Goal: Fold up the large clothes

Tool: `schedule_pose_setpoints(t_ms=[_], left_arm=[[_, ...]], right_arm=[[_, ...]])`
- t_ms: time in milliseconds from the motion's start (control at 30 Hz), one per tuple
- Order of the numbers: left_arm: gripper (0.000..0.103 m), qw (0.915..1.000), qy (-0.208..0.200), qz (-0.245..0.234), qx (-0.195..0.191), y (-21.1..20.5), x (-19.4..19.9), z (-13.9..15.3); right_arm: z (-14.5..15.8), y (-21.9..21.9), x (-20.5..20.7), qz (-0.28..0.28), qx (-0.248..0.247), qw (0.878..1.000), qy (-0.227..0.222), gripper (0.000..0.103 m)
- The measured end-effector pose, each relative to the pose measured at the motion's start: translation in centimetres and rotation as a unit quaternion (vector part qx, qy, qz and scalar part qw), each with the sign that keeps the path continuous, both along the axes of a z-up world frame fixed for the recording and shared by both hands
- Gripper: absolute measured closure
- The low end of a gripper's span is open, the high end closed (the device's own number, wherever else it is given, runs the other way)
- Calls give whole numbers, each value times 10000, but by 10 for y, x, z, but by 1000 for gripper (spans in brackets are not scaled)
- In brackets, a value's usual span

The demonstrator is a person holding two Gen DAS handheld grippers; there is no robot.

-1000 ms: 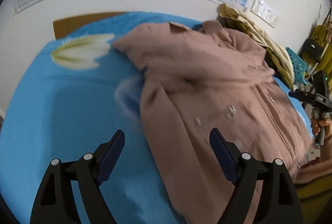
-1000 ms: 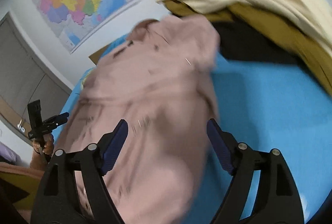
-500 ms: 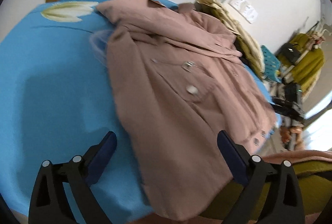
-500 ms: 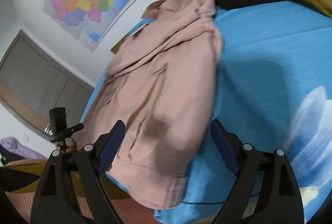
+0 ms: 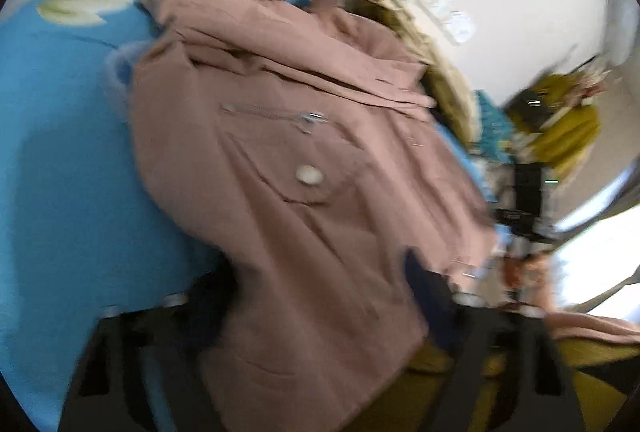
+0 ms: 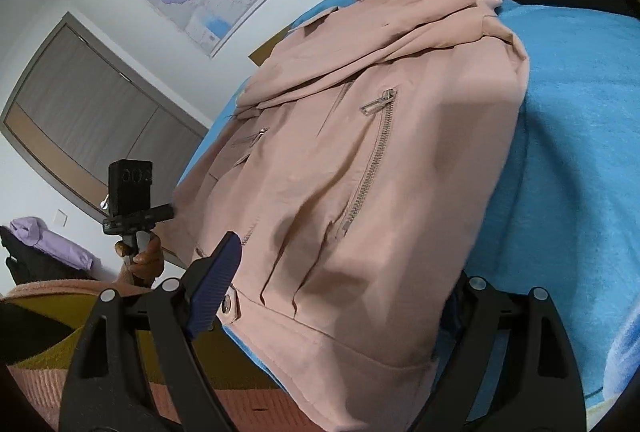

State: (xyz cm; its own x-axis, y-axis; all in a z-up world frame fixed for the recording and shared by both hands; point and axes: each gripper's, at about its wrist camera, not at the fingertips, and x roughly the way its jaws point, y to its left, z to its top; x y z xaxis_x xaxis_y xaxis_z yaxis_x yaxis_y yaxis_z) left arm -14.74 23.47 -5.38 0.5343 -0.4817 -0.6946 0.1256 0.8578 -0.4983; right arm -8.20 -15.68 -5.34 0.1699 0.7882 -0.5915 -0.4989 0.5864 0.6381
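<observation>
A: Where is the garment now?

B: The dusty-pink zip-front jacket (image 6: 360,167) lies spread on the bed's bright blue blanket (image 6: 560,151), collar toward the wall map, its hem hanging over the near edge of the bed in front of you. Compared with a second ago, both of your hands have come in lower over that hem, so it now fills the bottom of both wrist views.

A: And my grippers?

B: Your left hand-held gripper (image 5: 320,316) has just been closing, with the hem's left corner between its fingers. The picture is blurred, so I cannot tell whether the pads already press on the cloth. Your right hand-held gripper (image 6: 340,296) stands released and wide. The hem's right side lies between its fingers, and its blue left pad (image 6: 216,284) is clear of the fabric.

A: What does that mean for the fold?

B: You seem to be setting up a two-corner grasp on the hem, probably to lift it toward the collar. The right side is not yet gripped, so the fold cannot start evenly.
</observation>
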Motion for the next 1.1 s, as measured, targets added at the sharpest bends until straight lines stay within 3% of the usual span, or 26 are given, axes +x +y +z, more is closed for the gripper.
schedule_pose_setpoints(t_ms=[67,100,133,200,267,433,600,667,733,867,1100], left_arm=[[55,9993,-73,193,313,-4,-1,1],[69,9987,-77,300,399,-4,0,0],[76,9977,-39,478,477,-3,0,-1],[96,9969,107,668,412,3,4,-4],[99,9971,213,725,13,12,5,-3],[100,9961,-37,703,-539,31,-8,26],[100,9948,-498,748,-474,51,-40,70],[100,9959,-507,676,-326,52,-48,72],[100,9974,-258,658,-125,51,-45,57],[100,9982,117,531,-247,52,-32,26],[100,9988,96,417,-234,53,-32,20]], right_arm=[[0,1,0,-37,57,10000,26,19],[-1,2,0,-42,124,9999,53,22],[-2,3,0,-22,165,9998,101,28],[-12,3,4,-183,336,9979,520,81],[-17,-1,6,-252,634,9943,819,92],[33,-15,-23,-296,1246,9916,177,97],[73,-11,-63,35,1184,9921,-422,98],[66,-15,-63,-54,978,9947,-302,97],[47,-16,-58,-99,785,9969,22,96],[18,-10,-52,-87,647,9969,439,95],[16,-20,-54,-144,811,9953,516,93]])
